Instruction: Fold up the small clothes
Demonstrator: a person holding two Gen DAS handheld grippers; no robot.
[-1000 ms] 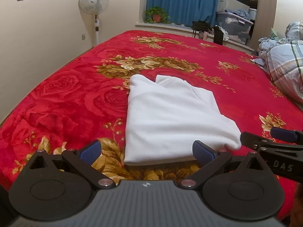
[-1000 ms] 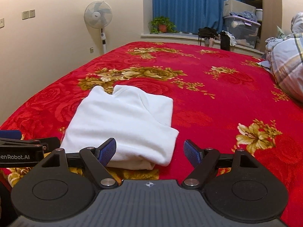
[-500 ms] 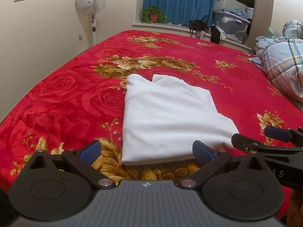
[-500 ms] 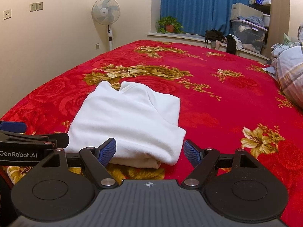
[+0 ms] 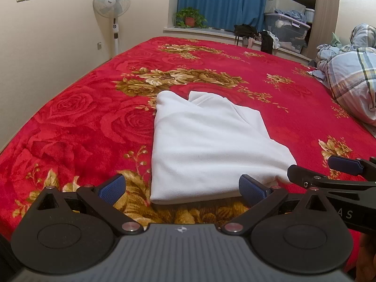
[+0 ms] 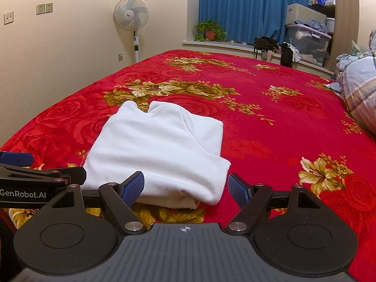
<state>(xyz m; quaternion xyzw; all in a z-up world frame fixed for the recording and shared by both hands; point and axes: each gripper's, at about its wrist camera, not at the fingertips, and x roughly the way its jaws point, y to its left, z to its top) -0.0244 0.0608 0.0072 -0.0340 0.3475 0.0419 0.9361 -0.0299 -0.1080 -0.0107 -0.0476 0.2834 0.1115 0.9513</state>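
the white garment (image 5: 211,145) lies folded near the front edge of the red blanket (image 5: 82,122). the left gripper (image 5: 182,189) and right gripper (image 6: 185,188) stand wide apart, empty. a low pinch may catch only the top layer, and the fold opens.

1. The left wrist view is taken from low over the near edge of the bed (image 5: 77,117), looking forward along the left gripper (image 5: 182,189) towards the blue curtain (image 5: 221,2).
2. The right wrist view is taken from the same low height, just to the right, facing the same way along the right gripper (image 6: 186,188).
3. The folded white garment (image 5: 211,145) is seen close in front of both cameras.
4. Garment, bed, standing fan (image 6: 131,15), potted plant (image 6: 209,31) and curtain are shared by both views.
5. Each gripper is caught at the edge of the other view.
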